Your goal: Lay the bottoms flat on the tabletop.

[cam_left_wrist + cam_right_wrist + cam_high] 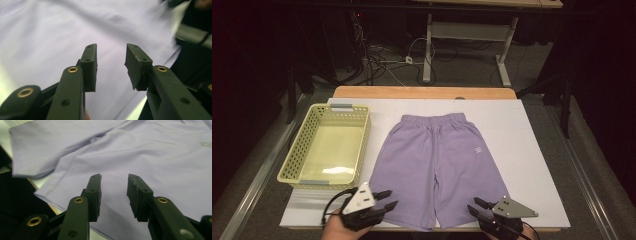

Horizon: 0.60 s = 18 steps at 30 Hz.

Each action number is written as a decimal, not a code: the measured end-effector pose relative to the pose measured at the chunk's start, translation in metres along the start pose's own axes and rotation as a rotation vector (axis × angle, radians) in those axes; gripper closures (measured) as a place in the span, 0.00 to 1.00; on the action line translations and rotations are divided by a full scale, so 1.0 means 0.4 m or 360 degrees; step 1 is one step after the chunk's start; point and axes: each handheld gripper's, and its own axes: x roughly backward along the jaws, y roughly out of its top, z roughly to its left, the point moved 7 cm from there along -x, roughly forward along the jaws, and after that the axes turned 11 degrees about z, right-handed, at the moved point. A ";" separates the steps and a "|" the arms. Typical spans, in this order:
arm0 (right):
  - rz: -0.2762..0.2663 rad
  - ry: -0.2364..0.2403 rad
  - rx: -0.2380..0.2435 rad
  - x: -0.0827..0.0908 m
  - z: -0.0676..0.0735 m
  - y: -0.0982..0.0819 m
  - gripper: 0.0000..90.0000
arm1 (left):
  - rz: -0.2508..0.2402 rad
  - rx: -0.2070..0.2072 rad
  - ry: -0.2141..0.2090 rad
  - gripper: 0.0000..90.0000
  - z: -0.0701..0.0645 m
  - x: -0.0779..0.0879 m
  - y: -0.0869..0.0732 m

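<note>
Basket (pixel 326 147) sits beside shorts (pixel 435 165) from above; claw views show fabric.

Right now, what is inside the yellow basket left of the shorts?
The basket holds nothing visible: its bare bottom shows in the high view. The near wall hides a thin strip of the bottom. The shorts lie flat beside it.

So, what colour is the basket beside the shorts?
Pale yellow-green; the basket shows best in the high view.
</note>
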 end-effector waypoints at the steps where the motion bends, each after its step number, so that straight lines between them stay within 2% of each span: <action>1: 0.0000 -0.0010 -0.0010 0.003 -0.009 -0.003 0.72 | 0.0017 0.0028 0.0032 0.67 0.013 0.005 -0.029; 3: 0.0002 -0.0037 -0.0040 0.010 -0.028 -0.010 0.71 | 0.0036 0.0083 0.0092 0.68 0.035 0.007 -0.080; 5: 0.0001 -0.0071 -0.0077 0.017 -0.051 -0.017 0.71 | 0.0038 0.0151 0.0107 0.68 0.054 0.006 -0.110; 7: 0.0010 -0.0119 -0.0110 0.026 -0.076 -0.026 0.70 | 0.0024 0.0157 0.0139 0.68 0.071 0.012 -0.110; 9: 0.0016 -0.0151 -0.0162 0.035 -0.105 -0.032 0.69 | 0.0034 0.0196 0.0128 0.69 0.085 0.005 -0.113; 12: 0.0051 -0.0195 -0.0231 0.053 -0.150 -0.041 0.69 | 0.0118 0.0257 0.0110 0.69 0.099 -0.019 -0.130; 14: 0.0078 -0.0227 -0.0271 0.067 -0.177 -0.052 0.68 | 0.0137 0.0279 0.0098 0.69 0.106 -0.024 -0.138; 17: 0.0131 -0.0310 -0.0299 0.085 -0.211 -0.082 0.67 | 0.0133 0.0320 0.0084 0.77 0.110 -0.020 -0.142; 18: 0.0136 -0.0317 -0.0324 0.088 -0.220 -0.093 0.67 | 0.0141 0.0312 0.0081 0.79 0.110 -0.020 -0.143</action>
